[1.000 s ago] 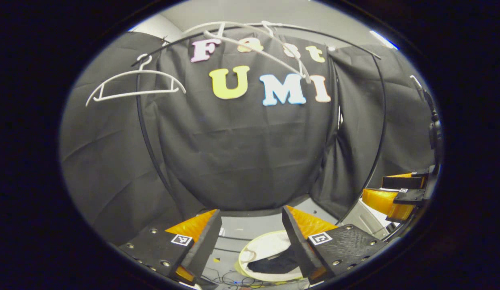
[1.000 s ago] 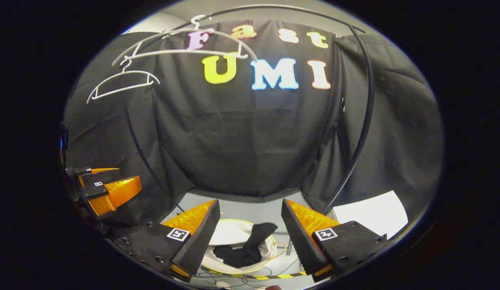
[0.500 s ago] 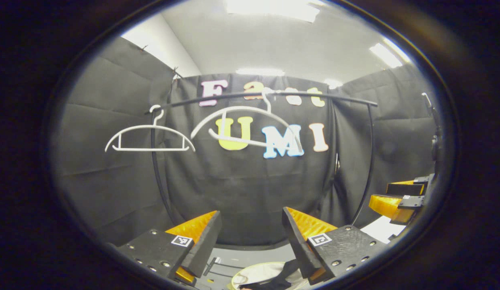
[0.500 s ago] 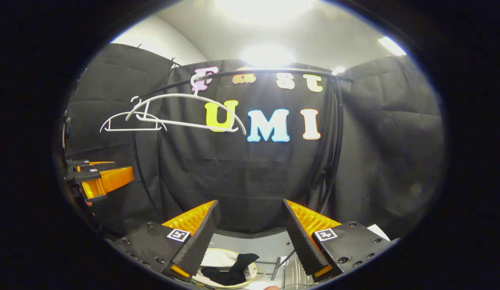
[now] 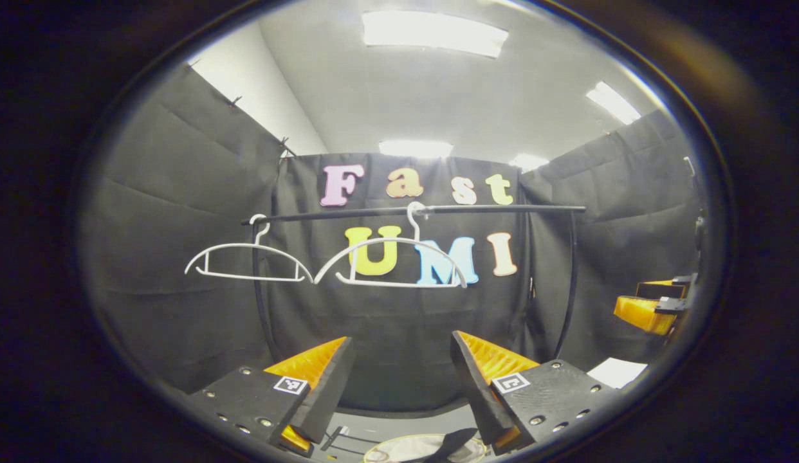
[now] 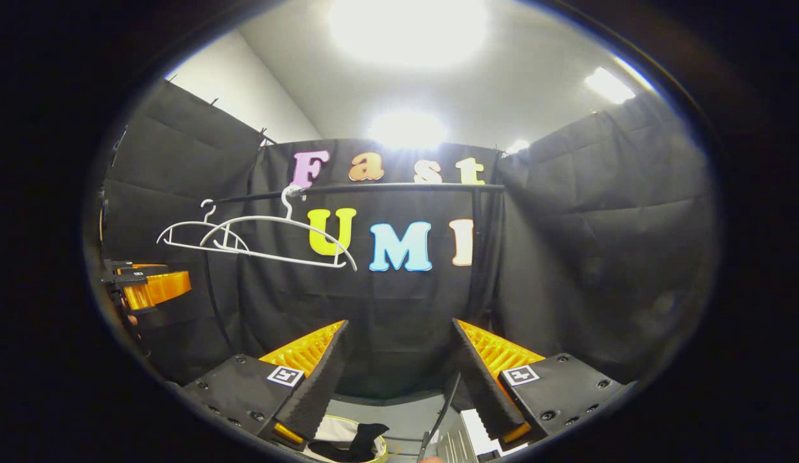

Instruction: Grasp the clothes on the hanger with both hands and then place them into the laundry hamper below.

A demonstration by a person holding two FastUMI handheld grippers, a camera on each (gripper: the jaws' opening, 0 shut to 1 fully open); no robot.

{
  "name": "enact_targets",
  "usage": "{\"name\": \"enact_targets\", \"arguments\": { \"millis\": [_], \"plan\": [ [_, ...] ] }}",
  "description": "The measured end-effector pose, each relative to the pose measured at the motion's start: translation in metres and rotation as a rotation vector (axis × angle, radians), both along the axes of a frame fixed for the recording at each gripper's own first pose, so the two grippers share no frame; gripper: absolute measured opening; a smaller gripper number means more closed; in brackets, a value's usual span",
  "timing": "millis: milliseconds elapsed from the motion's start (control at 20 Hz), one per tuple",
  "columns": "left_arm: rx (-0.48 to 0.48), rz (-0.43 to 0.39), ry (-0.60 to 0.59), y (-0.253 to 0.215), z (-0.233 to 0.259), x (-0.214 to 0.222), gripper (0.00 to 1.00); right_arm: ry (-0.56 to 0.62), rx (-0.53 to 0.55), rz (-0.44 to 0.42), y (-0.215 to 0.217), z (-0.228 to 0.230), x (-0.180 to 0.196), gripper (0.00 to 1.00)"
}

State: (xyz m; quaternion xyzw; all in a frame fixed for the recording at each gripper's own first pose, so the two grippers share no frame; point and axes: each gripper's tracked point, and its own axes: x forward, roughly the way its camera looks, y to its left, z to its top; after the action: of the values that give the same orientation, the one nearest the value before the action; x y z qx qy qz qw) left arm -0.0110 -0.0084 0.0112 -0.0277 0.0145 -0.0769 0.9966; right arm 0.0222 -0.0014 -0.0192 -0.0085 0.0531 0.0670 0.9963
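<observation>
Two bare white hangers (image 5: 248,267) (image 5: 390,260) hang on a black rail (image 5: 419,211); in the right gripper view they overlap (image 6: 193,235) (image 6: 277,238). A white laundry hamper (image 5: 406,450) peeks in at the bottom edge with a dark garment (image 5: 454,440) lying in it, also seen as hamper (image 6: 332,427) and garment (image 6: 361,437). My left gripper (image 5: 399,379) is open and empty, above and in front of the hamper. My right gripper (image 6: 399,376) is open and empty too. The right gripper (image 5: 650,308) appears at the far right, the left gripper (image 6: 148,286) at the far left.
The rack's black uprights (image 5: 570,276) (image 5: 258,289) stand in front of the black cloth wall. A white sheet (image 5: 615,372) lies on the floor at the right. A thin dark cable (image 6: 438,418) runs near the hamper.
Both views have tilted upward: ceiling lights came in and the hamper slid to the bottom edge. The nearer hanger, earlier swinging askew, now hangs level. Both grippers stayed open.
</observation>
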Motion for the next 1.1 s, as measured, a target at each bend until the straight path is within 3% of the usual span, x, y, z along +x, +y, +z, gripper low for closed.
{"name": "enact_targets", "arguments": {
  "millis": [450,600,650,700,850,900,1050,1100],
  "plan": [
    [0.050,0.026,-0.055,0.011,0.015,-0.046,0.89,-0.027,0.022,-0.013,-0.017,0.011,-0.029,0.92],
    [0.054,0.033,-0.062,0.013,0.017,-0.053,0.89,-0.045,0.019,-0.001,-0.012,0.017,-0.030,0.96],
    [0.058,0.035,-0.064,0.013,0.017,-0.054,0.89,-0.046,0.015,0.000,-0.012,0.018,-0.029,0.92],
    [0.063,0.034,-0.063,0.012,0.018,-0.055,0.89,-0.046,0.012,0.003,-0.011,0.018,-0.028,0.96],
    [0.069,0.037,-0.061,0.009,0.018,-0.055,0.89,-0.047,0.021,0.002,-0.011,0.021,-0.026,0.92],
    [0.069,0.040,-0.062,0.008,0.019,-0.055,0.89,-0.049,0.024,0.002,-0.012,0.023,-0.026,0.96],
    [0.066,0.040,-0.071,0.007,0.025,-0.056,0.89,-0.059,0.023,-0.004,-0.013,0.026,-0.026,0.92],
    [0.066,0.041,-0.073,0.007,0.026,-0.057,0.89,-0.061,0.022,-0.006,-0.014,0.027,-0.026,0.96]
  ]
}}
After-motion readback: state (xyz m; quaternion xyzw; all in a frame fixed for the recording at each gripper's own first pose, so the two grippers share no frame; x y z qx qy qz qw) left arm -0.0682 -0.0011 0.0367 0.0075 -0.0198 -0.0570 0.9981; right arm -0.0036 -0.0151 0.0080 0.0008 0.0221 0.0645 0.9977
